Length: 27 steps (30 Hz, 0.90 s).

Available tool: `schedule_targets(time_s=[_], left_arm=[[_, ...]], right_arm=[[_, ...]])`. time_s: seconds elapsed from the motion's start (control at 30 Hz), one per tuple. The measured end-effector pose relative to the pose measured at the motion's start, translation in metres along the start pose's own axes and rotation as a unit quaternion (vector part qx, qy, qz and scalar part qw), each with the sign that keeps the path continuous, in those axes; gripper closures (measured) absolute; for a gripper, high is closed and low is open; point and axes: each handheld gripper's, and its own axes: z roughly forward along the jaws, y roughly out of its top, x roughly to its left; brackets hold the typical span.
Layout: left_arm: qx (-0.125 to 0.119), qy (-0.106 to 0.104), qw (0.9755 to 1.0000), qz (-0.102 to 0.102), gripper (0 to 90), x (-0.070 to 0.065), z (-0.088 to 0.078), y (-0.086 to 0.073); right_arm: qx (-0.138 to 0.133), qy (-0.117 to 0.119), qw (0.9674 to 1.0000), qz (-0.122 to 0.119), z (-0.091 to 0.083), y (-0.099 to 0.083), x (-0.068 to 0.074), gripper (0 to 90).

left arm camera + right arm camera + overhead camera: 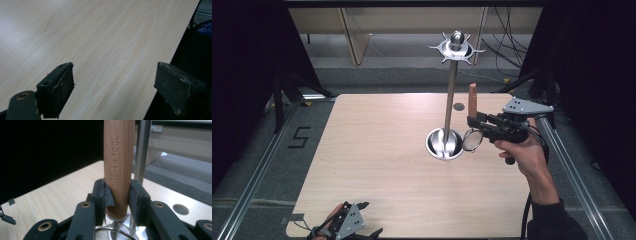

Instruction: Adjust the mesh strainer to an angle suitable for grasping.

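My right gripper point(473, 121) is shut on the wooden handle point(472, 97) of a small strainer, held upright above the table right of a chrome stand. The strainer's round mesh point(472, 140) hangs below the jaws, beside the stand's dish-shaped base point(444, 143). In the right gripper view my right gripper point(117, 192) pinches the handle point(117, 157), stamped "KITCHEN TOOL", near its lower end, with the mesh point(117, 233) just beneath and the stand's pole point(141, 152) close behind. The pole point(451, 95) rises to a ring of hooks point(456, 48). My left gripper point(371, 218) rests open at the table's near edge, its jaws point(115, 71) wide apart over bare wood.
The light wooden table point(377, 150) has a small round hole point(458, 106) behind the stand, also in the right gripper view as a hole point(180, 209). Metal rails run along both sides of the table. Cables lie on the floor at the back right.
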Motion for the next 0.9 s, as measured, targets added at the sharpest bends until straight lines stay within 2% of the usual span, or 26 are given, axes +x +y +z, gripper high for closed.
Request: schedule_targets(time_s=[0.2,0.23,0.33,0.6,0.63,0.73,0.8,0.9], left_arm=[[0.0,-0.001,1.0,-0.001,15.2,0.0,0.0,0.0],[0.0,-0.001,1.0,-0.001,15.2,0.0,0.001,0.0],[0.0,-0.001,1.0,-0.001,15.2,0.0,0.0,0.0],[0.0,-0.001,1.0,0.0,15.2,0.0,0.0,0.0],[0.0,-0.001,1.0,0.0,15.1,0.0,0.0,0.0],[0.0,-0.002,1.0,0.001,15.1,0.0,0.0,0.0],[0.0,-0.002,1.0,0.001,15.2,0.0,0.0,0.0],[0.001,-0.002,1.0,0.001,15.2,0.0,0.0,0.0]], right_arm=[[-0.011,-0.004,0.9999,0.0,-0.005,0.014,0.002,69.8],[-0.014,-0.006,0.9998,-0.011,-0.006,0.016,0.001,69.8],[-0.012,-0.014,0.9998,-0.013,-0.007,0.025,0.001,69.8],[-0.017,-0.017,0.9996,-0.012,-0.001,0.044,0.001,69.8],[-0.016,-0.016,0.9996,-0.018,0.0,0.049,0.0,69.8],[-0.018,-0.024,0.9994,-0.019,0.001,0.052,-0.001,69.8],[-0.01,-0.032,0.9994,-0.01,0.003,0.056,-0.001,69.8],[-0.013,-0.031,0.9993,-0.016,0.005,0.058,-0.004,69.8]])
